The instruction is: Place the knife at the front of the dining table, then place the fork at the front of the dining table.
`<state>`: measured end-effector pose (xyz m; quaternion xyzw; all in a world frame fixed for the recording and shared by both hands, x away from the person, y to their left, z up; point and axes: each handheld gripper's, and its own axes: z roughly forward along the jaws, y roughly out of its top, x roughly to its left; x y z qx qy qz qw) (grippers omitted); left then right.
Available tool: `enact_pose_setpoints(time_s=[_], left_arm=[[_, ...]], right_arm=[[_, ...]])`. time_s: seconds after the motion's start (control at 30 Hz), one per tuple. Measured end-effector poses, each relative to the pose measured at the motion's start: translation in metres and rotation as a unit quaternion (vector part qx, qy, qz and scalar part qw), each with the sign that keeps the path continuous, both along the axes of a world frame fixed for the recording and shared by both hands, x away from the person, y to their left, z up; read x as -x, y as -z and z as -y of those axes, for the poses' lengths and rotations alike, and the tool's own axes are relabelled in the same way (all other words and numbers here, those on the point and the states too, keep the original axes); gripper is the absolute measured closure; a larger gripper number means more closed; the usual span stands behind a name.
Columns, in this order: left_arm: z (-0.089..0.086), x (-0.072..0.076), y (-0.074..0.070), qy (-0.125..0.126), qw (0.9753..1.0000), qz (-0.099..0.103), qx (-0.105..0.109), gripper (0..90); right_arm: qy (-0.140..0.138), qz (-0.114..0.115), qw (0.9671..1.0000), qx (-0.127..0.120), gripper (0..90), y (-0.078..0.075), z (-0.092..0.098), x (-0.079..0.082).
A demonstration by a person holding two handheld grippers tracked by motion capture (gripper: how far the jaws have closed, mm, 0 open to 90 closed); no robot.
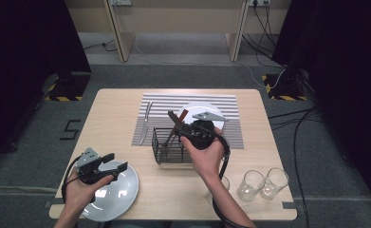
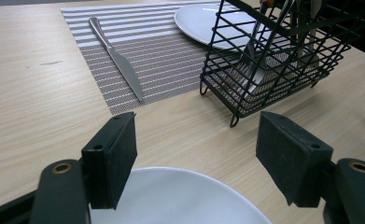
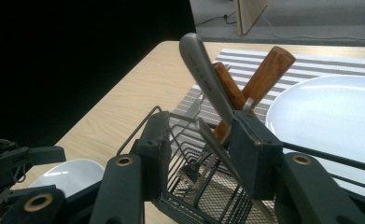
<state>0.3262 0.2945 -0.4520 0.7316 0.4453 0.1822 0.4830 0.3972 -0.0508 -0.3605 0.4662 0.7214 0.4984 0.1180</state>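
Right tool [image 3: 196,149] jaws apart around utensil handles in wire basket [image 1: 166,145], left tool [image 2: 196,158] apart above plate [image 2: 180,196].

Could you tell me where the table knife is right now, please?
In the high view, the table knife lies flat on the striped placemat's left edge, left of the wire basket.

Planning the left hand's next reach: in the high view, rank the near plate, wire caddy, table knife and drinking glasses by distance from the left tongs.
1. Near plate: directly under the left tongs.
2. Wire caddy: right, slightly ahead.
3. Table knife: ahead on the striped mat.
4. Drinking glasses: far right edge.
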Motion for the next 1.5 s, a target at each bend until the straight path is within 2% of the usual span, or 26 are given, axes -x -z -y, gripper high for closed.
enact_pose_setpoints(time_s=[0.27, 0.53, 0.67, 0.87, 1.2, 1.5], left_arm=[[0.001, 0.000, -0.001, 0.001, 1.0000, 0.001, 0.002, 28.5], [0.002, 0.002, -0.001, 0.006, 1.0000, 0.002, 0.000, 28.5], [0.002, 0.001, -0.002, 0.004, 1.0000, 0.004, 0.000, 28.5], [0.002, 0.002, -0.001, 0.005, 1.0000, 0.002, -0.001, 28.5], [0.002, 0.002, 0.000, 0.006, 1.0000, 0.001, -0.002, 28.6], [0.004, 0.001, 0.002, 0.011, 0.9999, -0.001, -0.003, 28.6]], right_arm=[[-0.007, 0.000, 0.9999, 0.012, 60.7, 0.001, -0.006, 0.000], [-0.009, 0.008, 0.9989, 0.046, 63.8, 0.005, -0.013, -0.004], [-0.010, 0.010, 0.9985, 0.054, 64.9, 0.006, -0.014, -0.005], [-0.013, 0.022, 0.9963, 0.082, 66.9, 0.008, -0.019, -0.006], [-0.014, 0.036, 0.9933, 0.109, 69.5, 0.008, -0.024, -0.008], [-0.017, 0.048, 0.9886, 0.141, 72.4, 0.010, -0.027, -0.010]])
